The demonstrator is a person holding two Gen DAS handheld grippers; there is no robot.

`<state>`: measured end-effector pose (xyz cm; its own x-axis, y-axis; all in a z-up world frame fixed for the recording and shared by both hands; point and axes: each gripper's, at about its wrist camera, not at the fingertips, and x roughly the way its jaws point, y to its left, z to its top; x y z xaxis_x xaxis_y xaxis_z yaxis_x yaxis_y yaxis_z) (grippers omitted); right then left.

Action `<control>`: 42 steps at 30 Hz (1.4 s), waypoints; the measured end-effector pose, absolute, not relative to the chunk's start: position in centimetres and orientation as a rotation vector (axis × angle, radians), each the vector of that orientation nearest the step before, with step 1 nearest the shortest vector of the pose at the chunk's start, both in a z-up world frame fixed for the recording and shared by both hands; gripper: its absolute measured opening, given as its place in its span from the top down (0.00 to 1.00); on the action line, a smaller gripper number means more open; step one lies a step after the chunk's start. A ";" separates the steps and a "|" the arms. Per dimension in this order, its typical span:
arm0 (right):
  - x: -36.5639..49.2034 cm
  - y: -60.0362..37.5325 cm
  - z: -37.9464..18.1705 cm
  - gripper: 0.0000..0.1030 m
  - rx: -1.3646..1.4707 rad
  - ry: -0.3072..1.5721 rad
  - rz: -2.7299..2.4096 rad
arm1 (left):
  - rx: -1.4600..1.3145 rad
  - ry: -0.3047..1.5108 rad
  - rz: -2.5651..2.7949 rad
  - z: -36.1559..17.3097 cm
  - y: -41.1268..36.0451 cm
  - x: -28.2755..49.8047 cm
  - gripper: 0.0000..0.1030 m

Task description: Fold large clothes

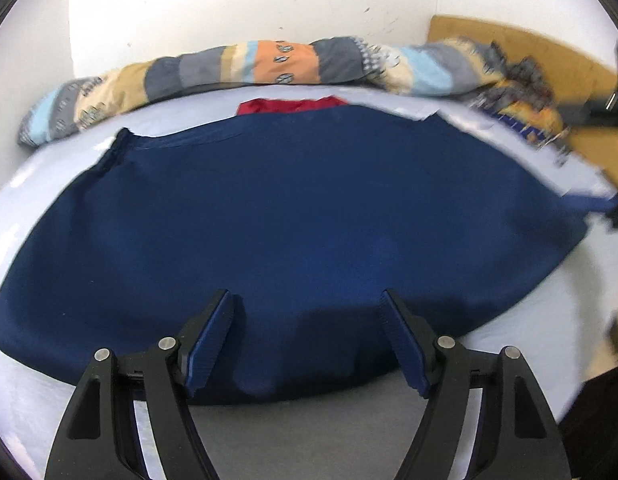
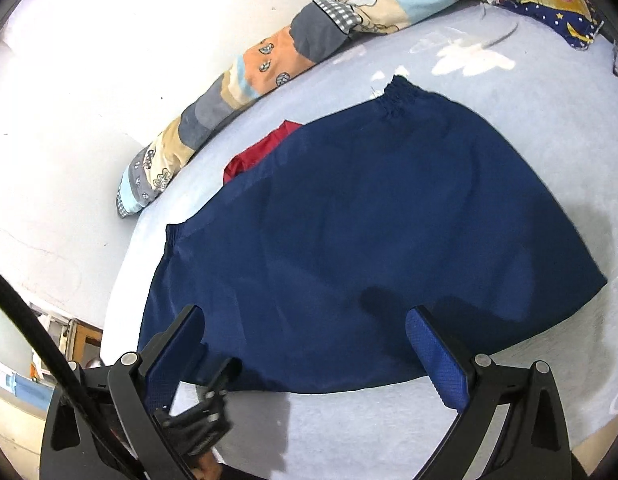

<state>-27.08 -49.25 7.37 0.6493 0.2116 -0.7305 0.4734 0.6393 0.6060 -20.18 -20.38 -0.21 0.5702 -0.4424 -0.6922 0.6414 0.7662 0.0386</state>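
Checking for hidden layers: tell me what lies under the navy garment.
A red cloth pokes out beneath the navy garment at its far edge; the rest is covered, hiding its extent.

A long patchwork quilt (image 1: 269, 66) of grey, tan, orange and pale-blue cloth patches lies rolled along the far edge of the pale lavender bed sheet (image 1: 41, 168), against the white wall (image 1: 229, 4); a small red cloth (image 1: 293, 105) lies on the sheet just in front of it; at one end of the quilt sits a dark-blue and yellow printed fabric (image 2: 557, 4), beside a tan wooden board (image 1: 529, 52).
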 end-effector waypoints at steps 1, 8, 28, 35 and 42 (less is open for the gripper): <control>-27.1 -49.2 7.6 0.00 0.887 0.875 -0.174 | 0.311 0.708 -0.639 -0.4 -20.5 -20.2 0.25; -28.7 -50.2 9.2 0.00 0.889 0.824 -0.181 | 0.226 0.647 -0.626 1.5 -19.5 -21.1 0.26; -41.2 -55.9 4.5 0.00 1.260 0.674 -0.355 | 0.268 0.684 -0.534 -0.5 -21.2 -21.0 0.18; -39.7 -55.9 2.5 0.16 1.293 0.687 -0.325 | 0.240 0.688 -0.520 -0.4 -21.0 -20.7 0.15; -37.1 -56.0 0.3 0.33 1.293 0.707 -0.346 | 0.238 0.688 -0.517 -0.5 -20.8 -20.7 0.14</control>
